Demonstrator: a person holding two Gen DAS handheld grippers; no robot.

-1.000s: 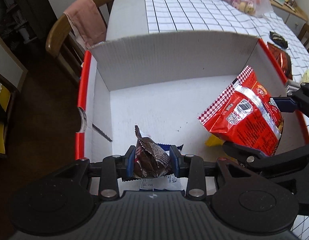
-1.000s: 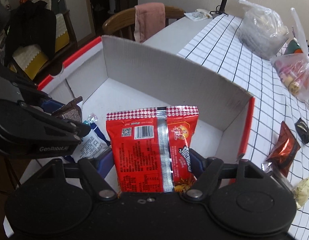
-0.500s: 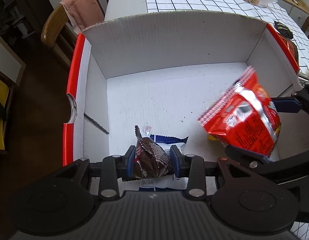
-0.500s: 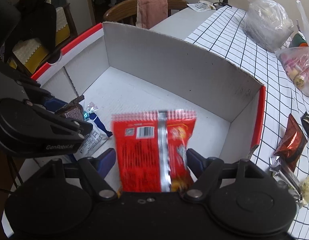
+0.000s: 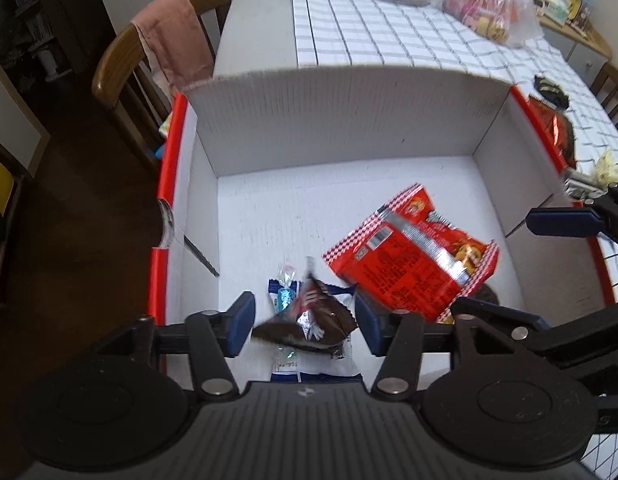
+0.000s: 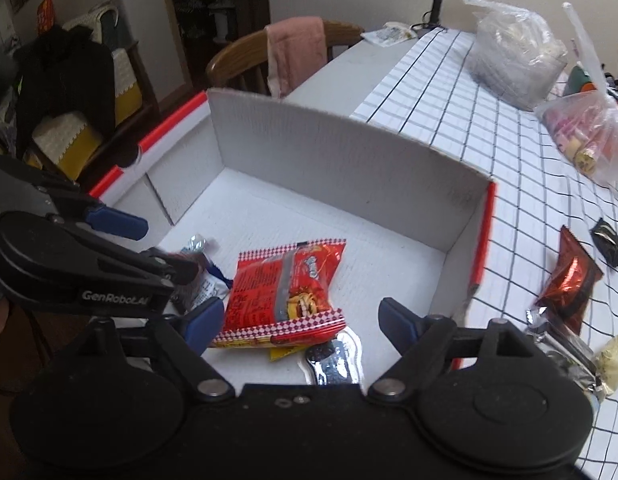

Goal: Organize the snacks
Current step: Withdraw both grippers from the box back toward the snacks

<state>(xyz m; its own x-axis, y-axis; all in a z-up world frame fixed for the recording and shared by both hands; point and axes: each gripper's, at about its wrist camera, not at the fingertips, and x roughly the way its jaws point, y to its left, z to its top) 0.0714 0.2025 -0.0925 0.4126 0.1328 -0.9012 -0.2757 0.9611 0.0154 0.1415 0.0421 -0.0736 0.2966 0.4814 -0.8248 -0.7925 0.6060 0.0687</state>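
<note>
Both grippers hang over the white cardboard box with their jaws spread wide and nothing between them. In the left wrist view the left gripper has its blue pads parted to either side of the brown snack packet, which lies just below on top of a white-and-blue packet at the lower centre of the frame, touching neither pad as far as can be told. Its long axis runs roughly left to right across the jaw gap.

In the right wrist view the right gripper stands equally wide open. The red noodle packet lies flat on the box floor in the lower middle of the frame, resting partly on a silvery packet, its long axis tilted from lower left to upper right.

The next things to organize appear to be the loose snacks on the checked tablecloth: a dark red packet and a small black packet at the right edge of the right wrist view, outside the box wall. They lie to the right of the right jaws, so that hand is much the nearer.

A second ago both jaws were clamped, the left on the brown packet and the right on the red one, held upright. Half a second ago the red packet was blurred and falling; now both lie released in the box.
</note>
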